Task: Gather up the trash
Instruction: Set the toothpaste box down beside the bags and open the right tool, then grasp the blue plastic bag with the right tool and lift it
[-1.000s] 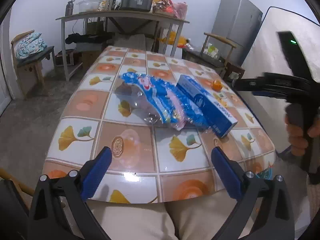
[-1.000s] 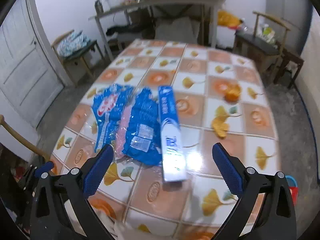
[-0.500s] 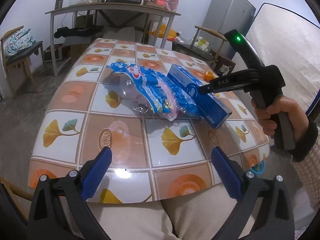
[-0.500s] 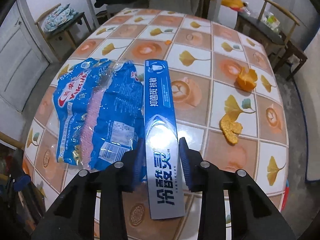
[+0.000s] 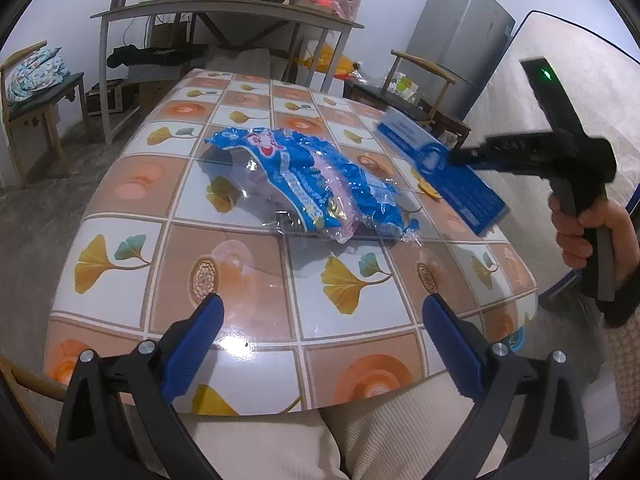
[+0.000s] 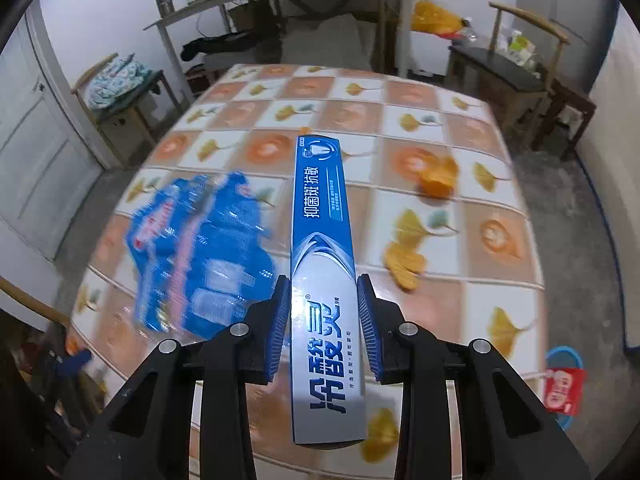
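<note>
My right gripper (image 6: 323, 322) is shut on a long blue toothpaste box (image 6: 322, 240) and holds it lifted above the tiled table (image 6: 424, 128). The box (image 5: 440, 168) also shows in the left wrist view, raised at the table's right side in the right gripper (image 5: 452, 156). A crumpled blue plastic wrapper (image 5: 308, 184) lies mid-table; it is left of the box in the right wrist view (image 6: 200, 248). Orange peel pieces (image 6: 438, 178) lie right of the box. My left gripper (image 5: 320, 324) is open and empty over the table's near edge.
A small blue bin with red trash (image 6: 564, 384) stands on the floor at the table's right. A side table (image 5: 224, 12) with pots, chairs (image 5: 36, 88) and a fridge (image 5: 460, 40) stand behind. A mattress (image 5: 560, 100) leans at right.
My right gripper came down, closed on the toothpaste box and lifted it off the table. The left gripper stayed open near the front edge.
</note>
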`<state>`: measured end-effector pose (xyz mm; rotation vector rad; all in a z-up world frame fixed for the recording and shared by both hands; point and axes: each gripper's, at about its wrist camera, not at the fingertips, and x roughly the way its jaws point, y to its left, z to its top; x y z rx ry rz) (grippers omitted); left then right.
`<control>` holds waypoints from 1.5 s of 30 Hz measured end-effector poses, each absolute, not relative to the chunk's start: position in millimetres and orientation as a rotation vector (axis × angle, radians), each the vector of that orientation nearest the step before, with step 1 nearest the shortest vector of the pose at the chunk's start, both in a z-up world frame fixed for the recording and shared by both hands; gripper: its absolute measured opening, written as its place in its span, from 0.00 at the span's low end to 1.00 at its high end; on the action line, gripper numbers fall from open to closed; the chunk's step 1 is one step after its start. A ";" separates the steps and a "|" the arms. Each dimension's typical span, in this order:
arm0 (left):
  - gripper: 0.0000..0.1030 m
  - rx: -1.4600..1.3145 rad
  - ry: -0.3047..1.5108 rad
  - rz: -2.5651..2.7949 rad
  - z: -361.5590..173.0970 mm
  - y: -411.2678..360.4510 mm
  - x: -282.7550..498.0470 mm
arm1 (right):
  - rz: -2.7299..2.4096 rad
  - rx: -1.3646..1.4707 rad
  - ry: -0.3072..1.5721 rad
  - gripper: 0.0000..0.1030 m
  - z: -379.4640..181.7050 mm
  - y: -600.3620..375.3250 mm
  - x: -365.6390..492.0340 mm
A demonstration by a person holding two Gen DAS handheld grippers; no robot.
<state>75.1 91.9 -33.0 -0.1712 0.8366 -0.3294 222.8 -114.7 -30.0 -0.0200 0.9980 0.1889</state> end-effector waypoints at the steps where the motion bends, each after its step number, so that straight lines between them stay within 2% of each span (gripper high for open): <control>1: 0.95 -0.169 0.838 -0.328 -34.0 91.5 75.1 | 0.186 -0.022 1.010 0.31 -35.4 -119.7 220.5; 7: 0.95 -0.150 0.846 -0.300 -37.9 90.9 77.7 | 0.133 -0.096 1.064 0.33 -59.9 -126.9 212.1; 11: 0.95 -0.141 0.847 -0.284 -38.5 92.7 79.2 | 0.161 -0.045 0.996 0.59 -39.7 -124.3 204.5; 15: 0.95 -0.123 0.849 -0.261 -39.5 94.5 79.1 | 0.304 0.000 0.972 0.71 -23.8 -94.8 204.0; 19: 0.95 -0.122 0.861 -0.246 -42.3 97.2 78.7 | 0.436 0.069 1.058 0.76 -37.1 -61.0 219.3; 23: 0.95 -0.118 0.868 -0.239 -43.4 99.8 77.6 | 0.451 0.066 1.144 0.76 -62.2 -35.7 239.9; 28: 0.95 -0.121 0.869 -0.236 -43.2 102.4 77.5 | 0.441 0.017 1.166 0.76 -78.3 -16.3 252.7; 34: 0.95 -0.127 0.864 -0.235 -42.5 105.5 76.8 | 0.415 -0.079 1.154 0.48 -84.4 -6.3 249.1; 36: 0.95 -0.132 0.863 -0.235 -42.5 108.0 76.2 | 0.407 -0.095 1.139 0.31 -80.3 -8.0 245.5; 39: 0.95 -0.138 0.862 -0.235 -42.3 109.5 75.6 | 0.383 -0.132 1.113 0.18 -75.0 -6.8 239.2; 45: 0.95 -0.147 0.840 -0.235 -37.7 112.3 71.7 | 0.364 -0.177 1.049 0.08 -61.8 -5.0 230.4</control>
